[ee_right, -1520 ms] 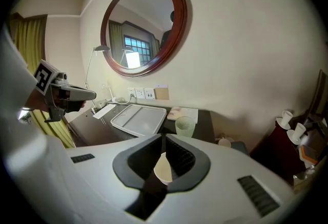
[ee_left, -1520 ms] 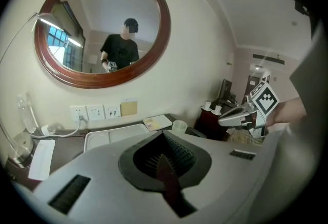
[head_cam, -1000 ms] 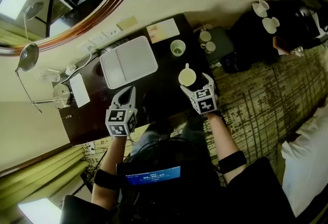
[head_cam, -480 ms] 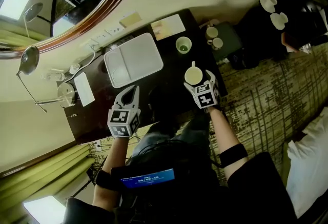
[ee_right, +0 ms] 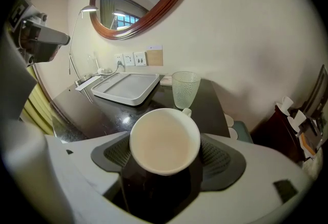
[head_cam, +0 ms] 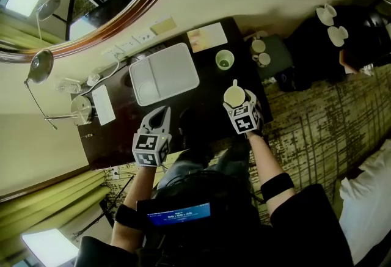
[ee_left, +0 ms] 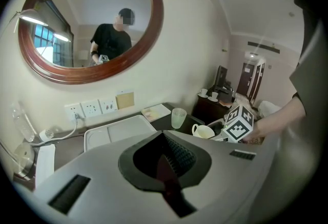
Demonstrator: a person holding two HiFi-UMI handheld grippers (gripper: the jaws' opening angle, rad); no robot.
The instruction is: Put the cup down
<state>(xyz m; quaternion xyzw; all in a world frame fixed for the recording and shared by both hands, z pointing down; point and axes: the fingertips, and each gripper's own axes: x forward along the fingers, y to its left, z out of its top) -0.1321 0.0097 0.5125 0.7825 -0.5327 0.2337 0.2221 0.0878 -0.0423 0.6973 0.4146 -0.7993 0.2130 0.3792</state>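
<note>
Between the ribbed grey pads of the right claw [head_cam: 236, 102] sits the cup [ee_right: 164, 141], smooth, white and round with a small handle, low over the dark glossy worktop [ee_right: 102, 110]; the jaws have just been closing and press on its sides. I judge the setting-down is in hand: next the cup must rest flat before the jaws part, clear of the dimpled glass tumbler [ee_right: 184, 89] behind. The left claw [head_cam: 160, 118] is closed together, empty.
</note>
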